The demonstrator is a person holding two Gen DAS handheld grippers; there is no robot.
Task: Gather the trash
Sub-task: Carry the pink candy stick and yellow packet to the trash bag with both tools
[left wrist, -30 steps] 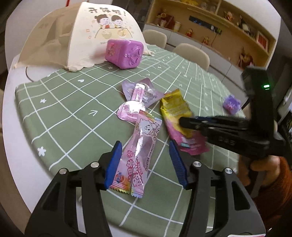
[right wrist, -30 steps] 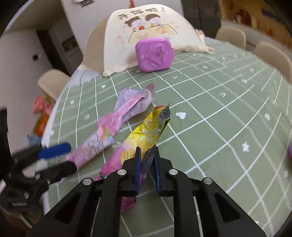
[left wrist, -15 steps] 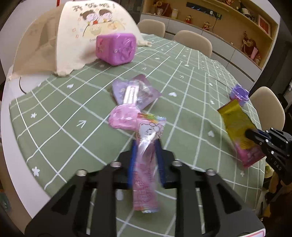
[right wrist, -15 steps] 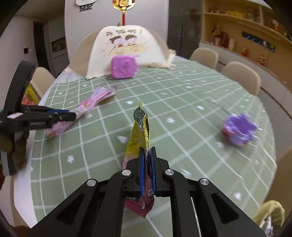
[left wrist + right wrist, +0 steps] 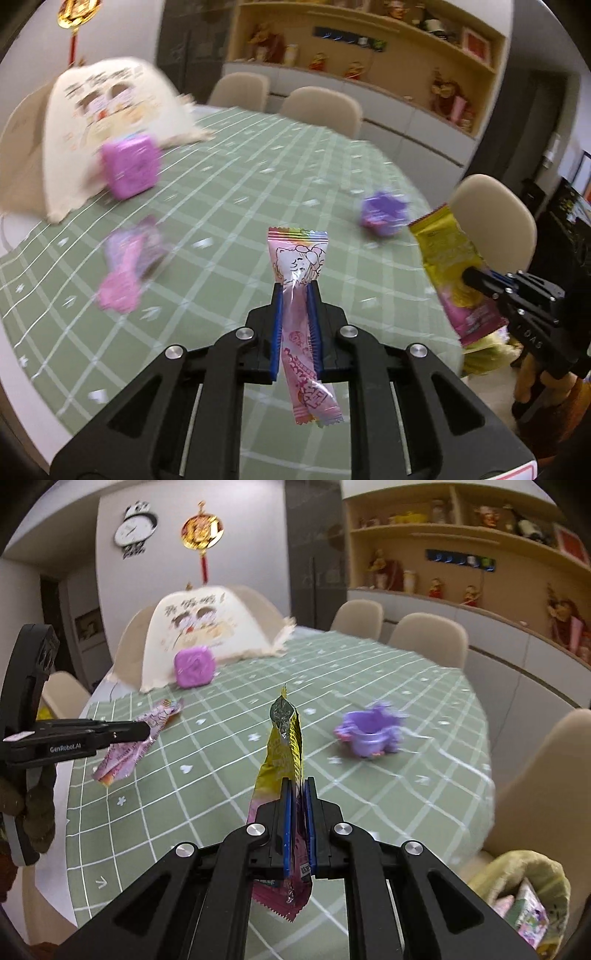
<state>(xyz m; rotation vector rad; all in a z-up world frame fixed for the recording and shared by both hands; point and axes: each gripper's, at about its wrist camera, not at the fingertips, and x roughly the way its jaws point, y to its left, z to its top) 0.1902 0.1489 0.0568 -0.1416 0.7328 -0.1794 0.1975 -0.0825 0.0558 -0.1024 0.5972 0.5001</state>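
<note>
Left gripper (image 5: 294,317) is pinching a pink candy wrapper (image 5: 297,295), right gripper (image 5: 297,812) is pinching a yellow snack wrapper (image 5: 282,753); neither is reaching the bag (image 5: 517,867) yet, and a pink-purple wrapper (image 5: 127,266) is lying uncollected.

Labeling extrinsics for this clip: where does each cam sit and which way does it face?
Left wrist: on the left gripper, looking across the green table; its fingers clamp a pink wrapper.
Right wrist: on the right gripper, looking across the table at the food cover; clamps a yellow wrapper.
Shared: both wrappers, each other's gripper, the purple box.
</note>
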